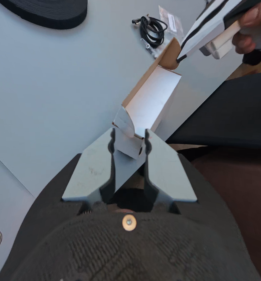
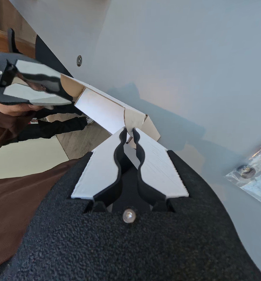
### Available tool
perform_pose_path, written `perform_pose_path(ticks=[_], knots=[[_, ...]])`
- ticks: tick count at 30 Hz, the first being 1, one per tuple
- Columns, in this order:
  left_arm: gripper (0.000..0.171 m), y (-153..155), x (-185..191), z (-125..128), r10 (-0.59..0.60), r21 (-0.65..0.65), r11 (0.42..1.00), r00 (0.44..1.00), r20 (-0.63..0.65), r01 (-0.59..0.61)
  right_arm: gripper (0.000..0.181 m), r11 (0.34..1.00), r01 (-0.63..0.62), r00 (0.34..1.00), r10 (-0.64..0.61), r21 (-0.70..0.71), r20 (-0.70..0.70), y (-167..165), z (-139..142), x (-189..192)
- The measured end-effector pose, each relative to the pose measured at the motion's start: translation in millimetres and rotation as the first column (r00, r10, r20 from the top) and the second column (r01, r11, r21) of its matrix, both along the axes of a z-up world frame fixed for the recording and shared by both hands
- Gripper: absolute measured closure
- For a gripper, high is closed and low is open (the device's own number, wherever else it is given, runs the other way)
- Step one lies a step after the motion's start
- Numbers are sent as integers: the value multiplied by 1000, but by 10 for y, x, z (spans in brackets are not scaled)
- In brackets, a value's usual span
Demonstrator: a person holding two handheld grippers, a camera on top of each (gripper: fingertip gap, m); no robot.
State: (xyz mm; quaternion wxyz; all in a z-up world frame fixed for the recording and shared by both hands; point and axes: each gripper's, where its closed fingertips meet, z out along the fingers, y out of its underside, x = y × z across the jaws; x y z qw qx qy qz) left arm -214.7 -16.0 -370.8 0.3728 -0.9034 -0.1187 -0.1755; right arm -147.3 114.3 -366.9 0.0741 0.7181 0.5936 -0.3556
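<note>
White cardboard box (image 1: 149,103) hangs between left gripper (image 1: 129,136) and right gripper (image 2: 129,129), each clamping an end flap.

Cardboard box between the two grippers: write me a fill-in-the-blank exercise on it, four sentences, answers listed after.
1. The cardboard box is white outside and ____ inside.
2. The left gripper and the right gripper grip ____ ends of the box.
3. The coiled cable is ____ in colour.
4. The cable lies on the ____ table.

Missing words: brown; opposite; black; grey
</note>
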Motion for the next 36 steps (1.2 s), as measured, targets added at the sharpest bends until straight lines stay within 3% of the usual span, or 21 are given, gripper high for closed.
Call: perform_pose_path(ticks=[2,3,4,6,8,11,17,20,26,31,34,36], knots=[[110,9,-79,69,10,59,998,996,87,-15,175,999,-23,999,23,34,-24,8,-1,7],[84,12,-97,56,11,57,998,993,122,-18,175,998,-34,999,36,45,-32,2,-6,13],[71,0,-69,-5,-17,29,999,991,132,14,175,998,-43,998,45,46,-43,-15,-5,15],[64,24,15,-147,-113,12,994,992,50,113,175,997,-65,995,68,38,-77,-73,12,15],[67,125,144,-262,-208,30,978,978,-11,208,175,995,-93,991,97,45,-94,-121,4,31],[105,276,297,-345,-287,69,954,956,-57,290,173,997,-67,995,69,23,-75,-124,-2,36],[107,373,346,-339,-267,98,954,950,-159,285,173,998,-5,1000,6,-61,13,-73,43,63],[107,374,352,-372,-305,37,943,903,-303,331,176,991,-40,997,49,-131,64,-197,72,103],[107,377,274,-360,-287,53,949,921,-263,311,181,980,-173,985,171,94,24,-130,62,61],[108,336,297,-374,-327,25,938,904,-276,347,181,921,-299,954,294,249,59,-133,14,143],[108,334,293,-373,-325,26,938,906,-271,345,181,834,-398,917,376,383,135,-69,-82,268],[108,333,288,-370,-320,30,940,910,-264,339,181,821,-421,906,402,385,133,-131,-88,318]])
